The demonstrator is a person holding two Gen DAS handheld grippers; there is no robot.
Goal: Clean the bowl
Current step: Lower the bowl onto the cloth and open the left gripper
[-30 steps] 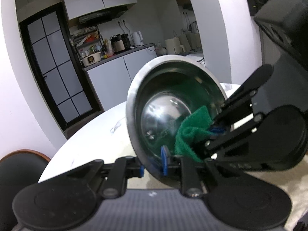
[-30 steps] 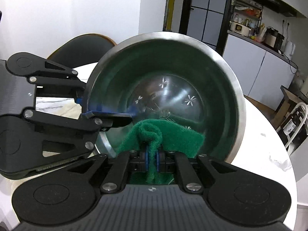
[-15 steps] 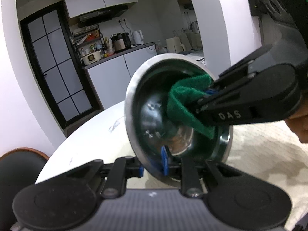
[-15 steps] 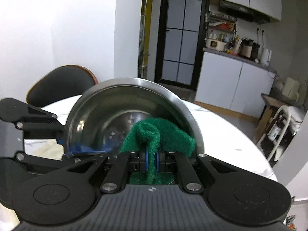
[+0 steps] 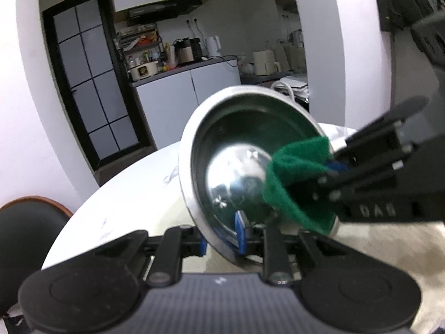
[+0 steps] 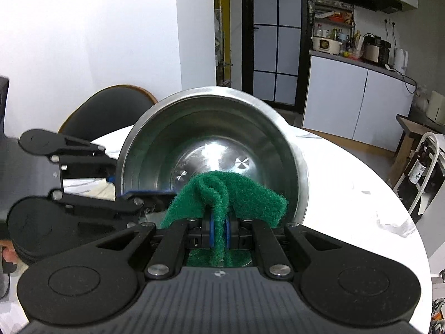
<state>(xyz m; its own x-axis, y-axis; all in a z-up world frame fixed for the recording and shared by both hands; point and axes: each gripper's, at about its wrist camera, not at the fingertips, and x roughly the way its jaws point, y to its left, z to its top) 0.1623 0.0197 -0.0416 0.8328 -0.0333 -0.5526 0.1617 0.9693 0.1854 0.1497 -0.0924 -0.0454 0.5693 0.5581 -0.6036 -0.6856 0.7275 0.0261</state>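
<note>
Two claws: left claw (image 5: 221, 243) straddles bowl (image 5: 250, 150) rim, easing apart; pad contact unclear. Right claw (image 6: 219, 229) clamps green scouring pad (image 6: 225, 194) inside the bowl.

A: The bowl (image 6: 214, 139) looks like polished metal, glossy enough to mirror lights on its bottom and green on its wall.

B: And the pad (image 6: 239, 192) clamped in the right gripper (image 6: 219, 232)?

A: Green, coarse, fibrous scouring cloth, quite matt. Both that gripper and the left gripper (image 5: 222, 239) are matt black plastic with bright metal screws and smooth blue pads (image 5: 239, 229).

B: The table (image 6: 347, 178) beyond the fingers?

A: Smooth white marble-look top, faint grey veins, slight sheen
</note>
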